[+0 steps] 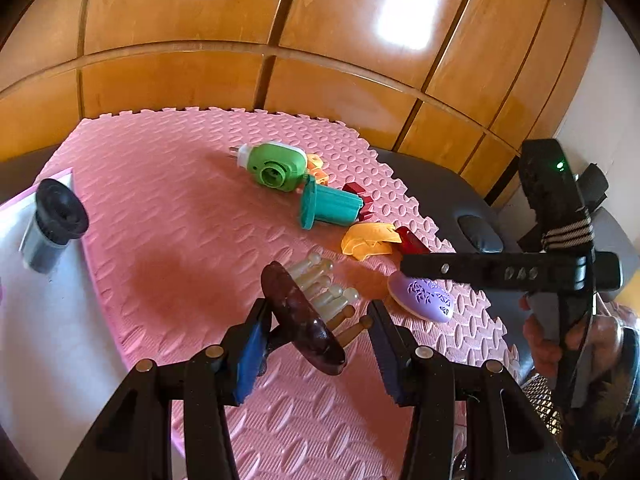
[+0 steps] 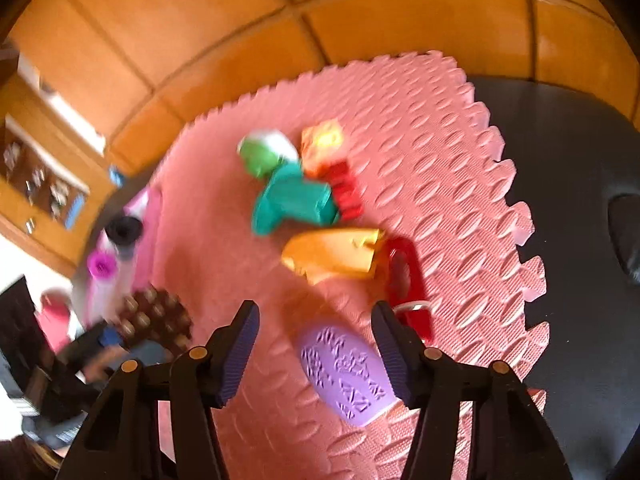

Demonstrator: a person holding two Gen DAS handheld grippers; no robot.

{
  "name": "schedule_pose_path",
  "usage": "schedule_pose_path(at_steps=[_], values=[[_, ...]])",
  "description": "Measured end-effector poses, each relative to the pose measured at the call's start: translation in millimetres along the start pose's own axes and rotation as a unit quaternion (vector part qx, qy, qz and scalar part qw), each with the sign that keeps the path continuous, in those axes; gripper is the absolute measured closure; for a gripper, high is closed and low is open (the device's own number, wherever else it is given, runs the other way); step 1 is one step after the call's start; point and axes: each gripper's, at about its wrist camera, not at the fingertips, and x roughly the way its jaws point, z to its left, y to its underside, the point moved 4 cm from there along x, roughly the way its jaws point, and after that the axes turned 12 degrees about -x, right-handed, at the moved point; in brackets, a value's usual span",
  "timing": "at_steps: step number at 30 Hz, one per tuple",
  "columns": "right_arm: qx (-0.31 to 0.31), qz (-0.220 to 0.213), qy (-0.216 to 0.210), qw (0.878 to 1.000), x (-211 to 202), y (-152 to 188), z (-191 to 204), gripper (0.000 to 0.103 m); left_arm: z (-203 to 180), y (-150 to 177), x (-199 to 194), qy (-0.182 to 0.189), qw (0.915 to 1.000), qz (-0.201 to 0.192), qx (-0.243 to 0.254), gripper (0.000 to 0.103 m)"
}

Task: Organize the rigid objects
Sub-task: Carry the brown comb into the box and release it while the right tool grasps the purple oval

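Fingers of the left gripper (image 1: pixel 316 344) stand wide apart, yet a dark brown wooden massage brush (image 1: pixel 306 320) hangs between them. It appears to be caught against the left blue pad, though I cannot tell how firmly. Its glossy oval back runs from about 11 o'clock to 5 o'clock, and its pale round-tipped pegs point toward 2 o'clock.

The right gripper (image 2: pixel 316 344) is also spread wide and holds nothing. In its view, a lilac oval case (image 2: pixel 346 372) lies on the pink foam mat (image 2: pixel 440 128) directly between the fingertips, slightly nearer the right pad. Its long axis runs from 11 to 5 o'clock. The case is smooth hard plastic with an embossed leaf pattern. The right gripper is clearly the nearer one, and a straight drop and squeeze across the short width seems the likely next move.

At 1 o'clock from the case lies a glossy red loop-shaped piece (image 2: pixel 404 276). Beyond that is a folded yellow plastic piece (image 2: pixel 336 258). Farther toward 12 o'clock sits a ribbed teal cylinder with a flange (image 2: pixel 294 204), with red ridged blocks (image 2: pixel 346 192) touching it. A green and white rounded device (image 1: pixel 274 166) and an orange piece (image 2: pixel 322 146) lie farthest away. At 10 o'clock in the left view, a black-capped tube (image 1: pixel 54 224) rests on a white tray (image 1: pixel 36 300) beside the mat.
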Motion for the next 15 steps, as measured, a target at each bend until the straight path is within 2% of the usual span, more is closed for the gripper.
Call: schedule_pose_path(at_steps=[3,10,12,15], values=[[-0.016,0.019,0.008,1.000,6.9,4.4,6.6,0.044,1.8,1.8,-5.8,-0.002,1.0000,-0.004,0.001,0.053],[-0.044,0.060,0.060,0.995,23.7,11.3,7.2,0.045,4.0,5.2,-14.2,-0.003,0.9999,-0.009,-0.002,0.053],[-0.063,0.061,0.088,0.992,26.9,12.7,9.7,0.058,4.4,5.9,-15.9,-0.003,0.9999,-0.010,-0.004,0.053],[-0.094,0.061,0.119,0.986,30.7,15.0,16.7,0.059,4.5,7.0,-19.5,-0.006,0.9999,-0.012,-0.005,0.053]])
